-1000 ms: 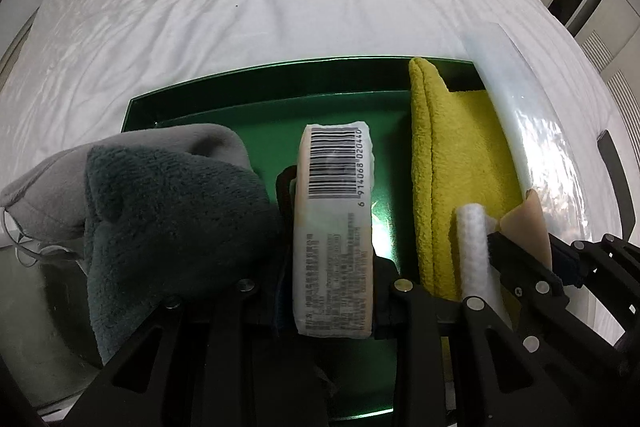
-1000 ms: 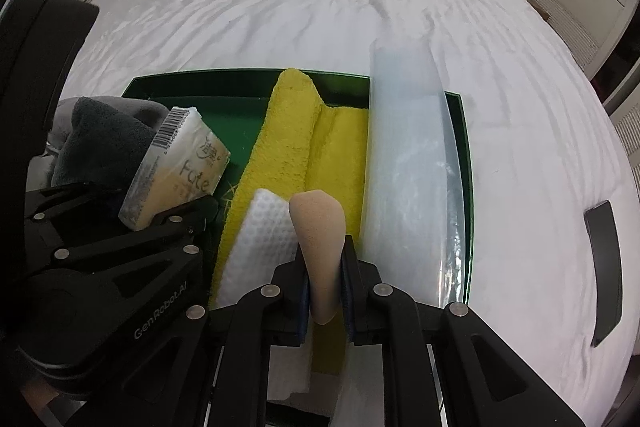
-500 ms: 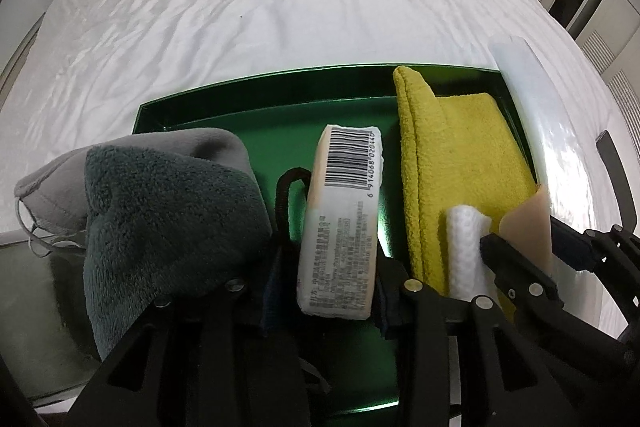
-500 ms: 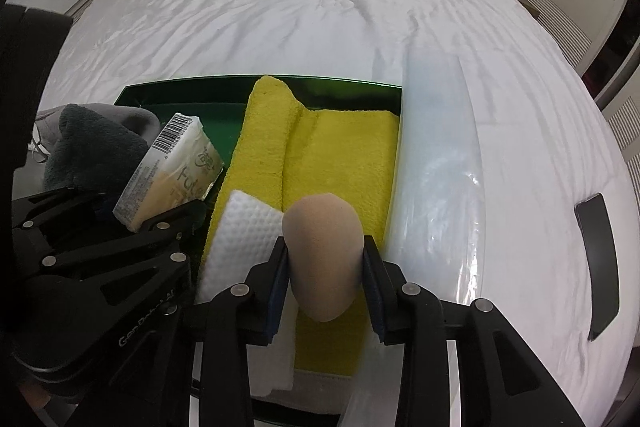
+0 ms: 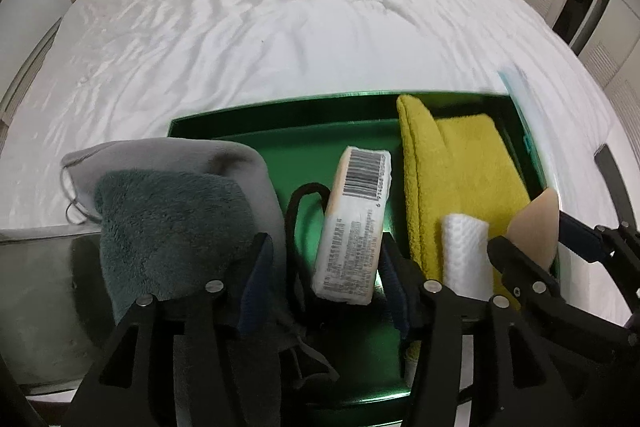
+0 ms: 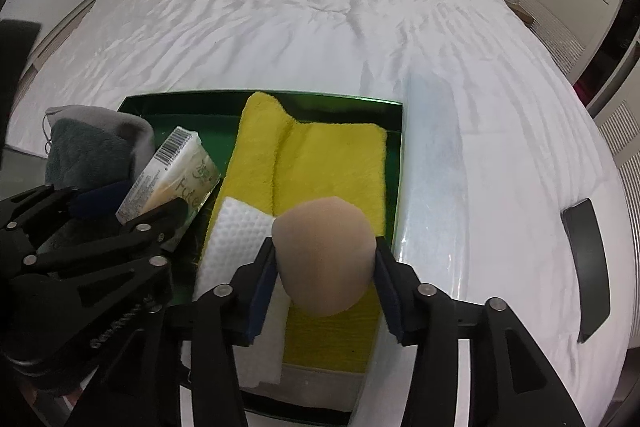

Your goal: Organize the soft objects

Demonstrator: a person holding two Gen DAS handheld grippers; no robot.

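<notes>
In the left wrist view, a glossy green tray [image 5: 256,131] is seen lying on a wrinkled white bed [image 5: 280,19]. At centre frame a flat wrapped tissue pack [image 5: 354,227] with a barcode stands on edge in the tray between the fingers of the left gripper [image 5: 326,283], whose jaws are opening; a gap shows on the left side, while the right pad sits at the pack's edge. A fluffy dark grey towel [image 5: 168,227] over a smooth light grey cloth [image 5: 224,155] fills the lower left, and a folded yellow terry towel [image 5: 452,163] lies at the right of the tray, with a dimpled white sponge [image 5: 466,251] on it. In the right wrist view, a smooth, rounded beige pad [image 6: 326,259] is seen at lower centre between the fingers of the right gripper [image 6: 326,279], whose jaws are opening with both pads at its sides. It sits above the yellow towel and the white sponge, and a clear plastic sheet [image 6: 436,163] lies along the tray's right edge.
</notes>
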